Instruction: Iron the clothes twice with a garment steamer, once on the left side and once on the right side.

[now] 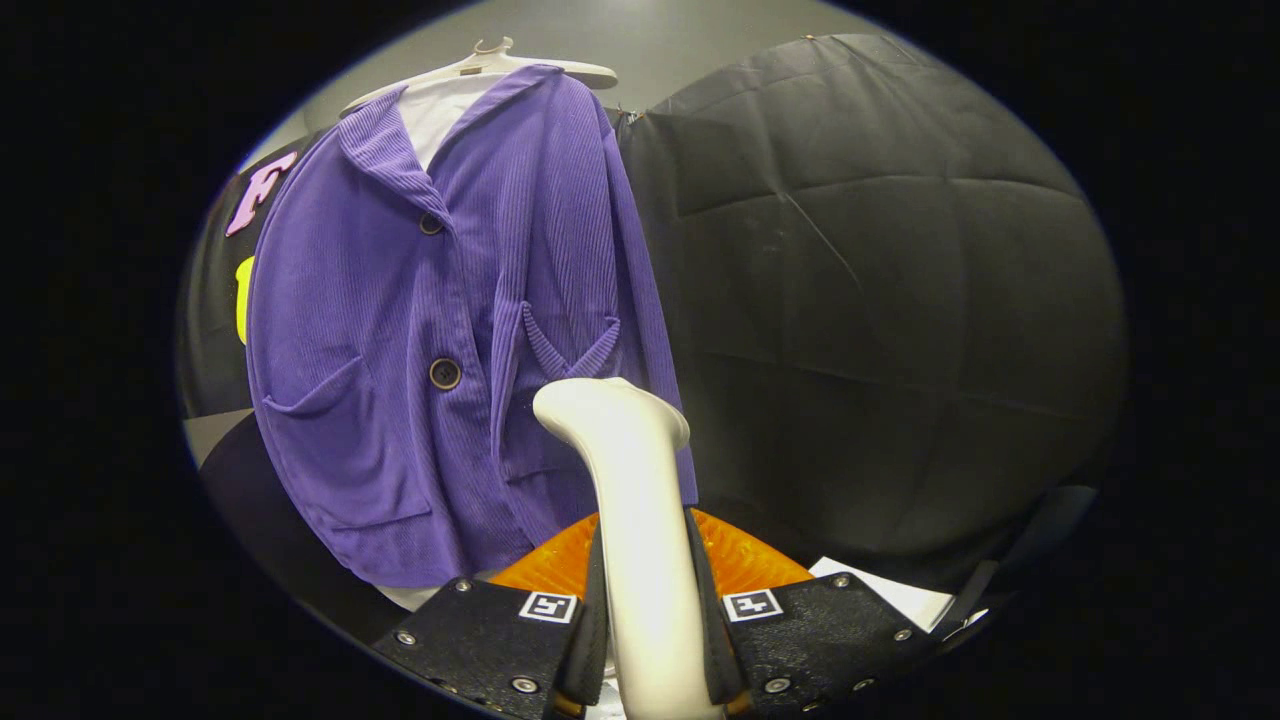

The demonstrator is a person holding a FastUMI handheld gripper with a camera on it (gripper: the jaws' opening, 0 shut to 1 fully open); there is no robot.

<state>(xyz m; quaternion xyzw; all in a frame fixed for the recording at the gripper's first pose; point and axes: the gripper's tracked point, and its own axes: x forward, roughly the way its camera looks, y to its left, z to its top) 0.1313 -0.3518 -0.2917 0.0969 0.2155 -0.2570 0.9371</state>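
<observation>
A purple corduroy jacket (pixel 440 330) with dark buttons hangs on a white hanger (pixel 490 62) over a white shirt, in front of the black cloth wall. My gripper (pixel 648 620) is shut on the white handle of the garment steamer (pixel 625 470), which stands upright between the fingers. The steamer's head points toward the jacket's lower right side, close to the chest pocket. Whether the head touches the fabric cannot be told.
An orange round object (pixel 745 565) lies just beyond the fingers, under the steamer. White paper (pixel 900 595) lies at the right near the foot of the black cloth wall (pixel 880 300). A grey wall rises behind the hanger.
</observation>
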